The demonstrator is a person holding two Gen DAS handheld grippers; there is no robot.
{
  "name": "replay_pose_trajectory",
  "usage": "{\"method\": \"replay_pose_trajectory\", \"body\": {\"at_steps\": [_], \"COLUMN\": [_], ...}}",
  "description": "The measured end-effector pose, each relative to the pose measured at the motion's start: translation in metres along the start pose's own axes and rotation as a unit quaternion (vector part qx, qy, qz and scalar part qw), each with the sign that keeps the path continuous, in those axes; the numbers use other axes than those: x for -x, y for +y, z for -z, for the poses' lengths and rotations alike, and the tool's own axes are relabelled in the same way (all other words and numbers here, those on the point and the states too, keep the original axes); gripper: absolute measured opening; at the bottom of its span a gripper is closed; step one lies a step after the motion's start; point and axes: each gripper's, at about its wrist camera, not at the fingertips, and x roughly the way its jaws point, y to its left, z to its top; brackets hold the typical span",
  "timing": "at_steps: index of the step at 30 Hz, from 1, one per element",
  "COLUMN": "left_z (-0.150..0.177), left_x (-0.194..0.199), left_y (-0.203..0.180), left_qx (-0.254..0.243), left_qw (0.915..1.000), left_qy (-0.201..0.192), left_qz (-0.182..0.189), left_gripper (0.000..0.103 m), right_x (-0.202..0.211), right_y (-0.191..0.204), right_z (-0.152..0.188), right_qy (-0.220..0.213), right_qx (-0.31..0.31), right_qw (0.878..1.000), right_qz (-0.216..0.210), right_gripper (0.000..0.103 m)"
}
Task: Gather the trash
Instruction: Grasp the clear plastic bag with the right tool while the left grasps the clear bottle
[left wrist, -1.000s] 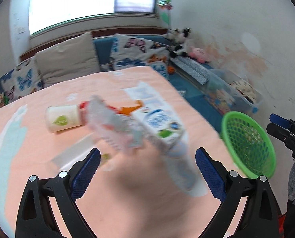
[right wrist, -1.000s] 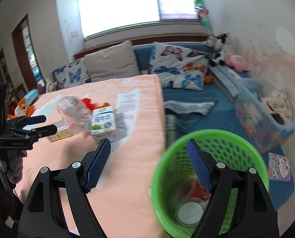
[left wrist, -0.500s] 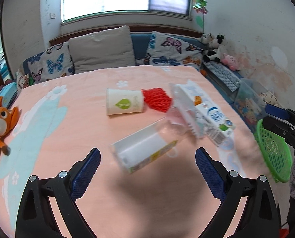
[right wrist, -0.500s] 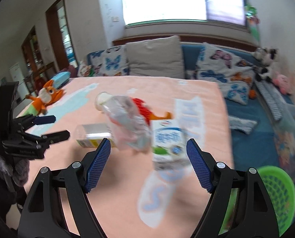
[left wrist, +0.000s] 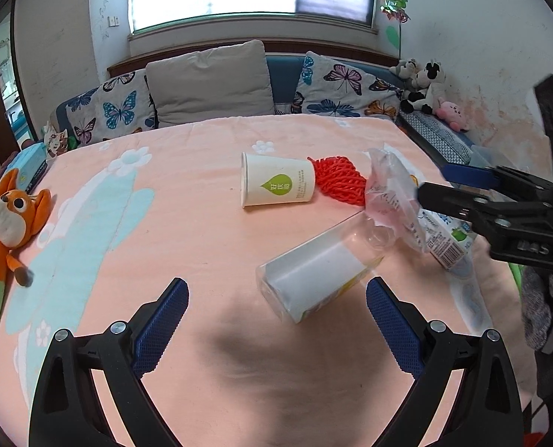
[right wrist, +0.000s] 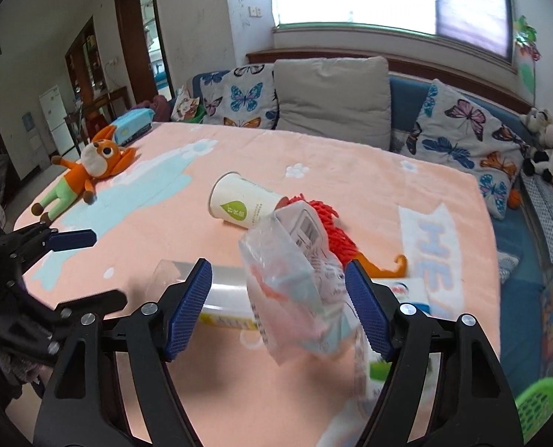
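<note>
On the pink blanket lie a white paper cup (left wrist: 276,184) on its side, a red foam net (left wrist: 339,180), a crumpled clear plastic bag (left wrist: 391,201), a milk carton (left wrist: 447,240) and a clear plastic cup (left wrist: 315,270). My left gripper (left wrist: 276,311) is open and empty, just short of the clear cup. My right gripper (right wrist: 278,307) is open, its pads either side of the plastic bag (right wrist: 291,290) without pinching it. The paper cup (right wrist: 241,205), red net (right wrist: 324,223) and clear cup (right wrist: 216,292) also show there. A green basket (right wrist: 537,406) peeks in at the lower right.
An orange fox plush (left wrist: 6,223) lies at the blanket's left edge, near a blue box (left wrist: 28,165). Butterfly cushions (left wrist: 209,82) and a sofa line the back. Soft toys (left wrist: 421,82) sit at the right wall. The bed's right edge drops to the floor.
Both grippers swung left from the green basket back over the blanket. The right gripper closed in on the plastic bag; the left one now faces the clear cup.
</note>
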Motion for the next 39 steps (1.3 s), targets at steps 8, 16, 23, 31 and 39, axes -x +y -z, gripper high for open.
{"method": "replay_pose_trajectory", "body": {"at_steps": [8, 16, 23, 31, 39], "left_z": [-0.001, -0.003, -0.009, -0.019, -0.024], "left_x": [-0.013, -0.024, -0.043, -0.073, -0.092], "left_y": [0.002, -0.007, -0.021, -0.038, -0.043], "left_qx": [-0.007, -0.03, -0.061, -0.099, -0.125], "left_qw": [0.9999, 0.9995, 0.9977, 0.9938, 0.9883], "left_qy": [0.008, 0.011, 0.019, 0.041, 0.064], "left_qz": [0.0, 0.005, 0.021, 0.03, 0.06], "left_gripper": [0.093, 0.093, 0.093, 0.093, 0.093], "right_x": [-0.036, -0.021, 0.021, 0.073, 0.111], "right_y": [0.003, -0.008, -0.022, -0.031, -0.054], "right_z": [-0.003, 0.0, -0.005, -0.007, 0.007], "right_qy": [0.027, 0.013, -0.024, -0.072, -0.088], "right_qx": [0.023, 0.008, -0.021, -0.036, -0.068], "right_qw": [0.999, 1.0, 0.999, 0.997, 0.993], "right_qz": [0.019, 0.012, -0.002, 0.007, 0.024], "right_gripper": [0.055, 0.042, 0.041, 0.041, 0.041]}}
